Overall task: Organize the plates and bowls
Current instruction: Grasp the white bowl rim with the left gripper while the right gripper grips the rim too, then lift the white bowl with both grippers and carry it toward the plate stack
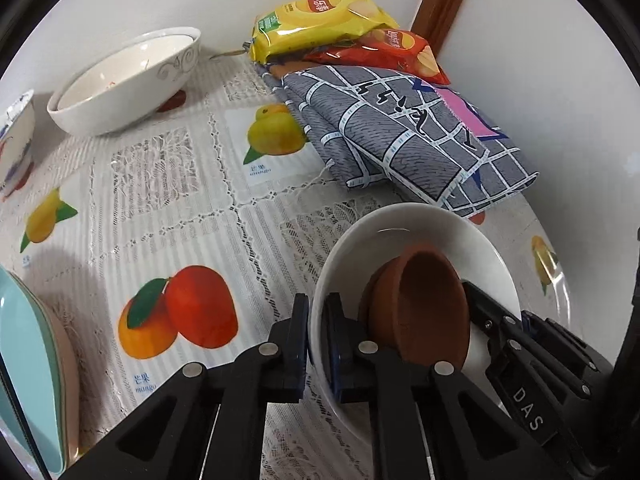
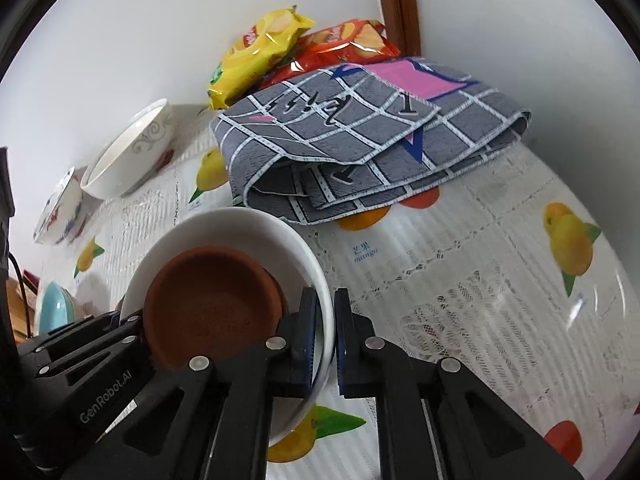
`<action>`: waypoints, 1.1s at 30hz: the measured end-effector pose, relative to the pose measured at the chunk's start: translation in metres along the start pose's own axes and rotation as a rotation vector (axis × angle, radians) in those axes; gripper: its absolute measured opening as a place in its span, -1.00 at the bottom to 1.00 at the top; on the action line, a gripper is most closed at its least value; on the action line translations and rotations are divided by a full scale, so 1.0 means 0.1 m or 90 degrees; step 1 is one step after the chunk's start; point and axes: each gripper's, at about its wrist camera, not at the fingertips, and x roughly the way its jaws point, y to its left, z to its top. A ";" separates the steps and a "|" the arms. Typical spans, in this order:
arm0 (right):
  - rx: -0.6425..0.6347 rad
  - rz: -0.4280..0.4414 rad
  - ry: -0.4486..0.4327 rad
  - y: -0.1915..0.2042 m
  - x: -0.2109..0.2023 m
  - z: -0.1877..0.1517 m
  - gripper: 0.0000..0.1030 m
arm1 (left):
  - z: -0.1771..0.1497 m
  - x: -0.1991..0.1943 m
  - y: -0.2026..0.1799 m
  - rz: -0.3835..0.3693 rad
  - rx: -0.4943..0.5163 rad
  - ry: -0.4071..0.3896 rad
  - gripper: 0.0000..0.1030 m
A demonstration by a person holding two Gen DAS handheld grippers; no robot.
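Note:
A white bowl point(image 1: 420, 224) point(image 2: 224, 220) sits on the fruit-print tablecloth with a brown clay dish point(image 1: 424, 304) point(image 2: 208, 300) tilted inside it; a second brown rim shows behind the dish. My left gripper point(image 1: 316, 340) is shut on the bowl's left rim, one finger inside and one outside. On the opposite rim my right gripper point(image 2: 326, 340) is shut the same way. Each view shows the other gripper's black fingers at the far side of the bowl.
A large white bowl with grey swirls point(image 1: 120, 92) point(image 2: 128, 152) and a small patterned bowl point(image 1: 14, 140) point(image 2: 60, 208) stand at the back left. Stacked teal plates point(image 1: 28, 380) lie at the left edge. A folded grey cloth point(image 1: 400, 136) and chip bags point(image 1: 320, 20) fill the back corner.

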 end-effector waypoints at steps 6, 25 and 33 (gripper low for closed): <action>0.016 0.009 -0.001 -0.02 -0.09 -0.04 -0.83 | -0.01 -0.12 -0.04 -0.003 0.001 -0.003 -0.83; 0.005 0.037 -0.043 0.41 -0.80 -0.01 -0.83 | -0.06 -0.93 0.21 -0.001 -0.024 -0.047 -0.83; -0.012 0.058 -0.060 0.72 -0.98 -0.04 -0.82 | -0.13 -1.21 0.45 0.011 -0.037 -0.066 -0.83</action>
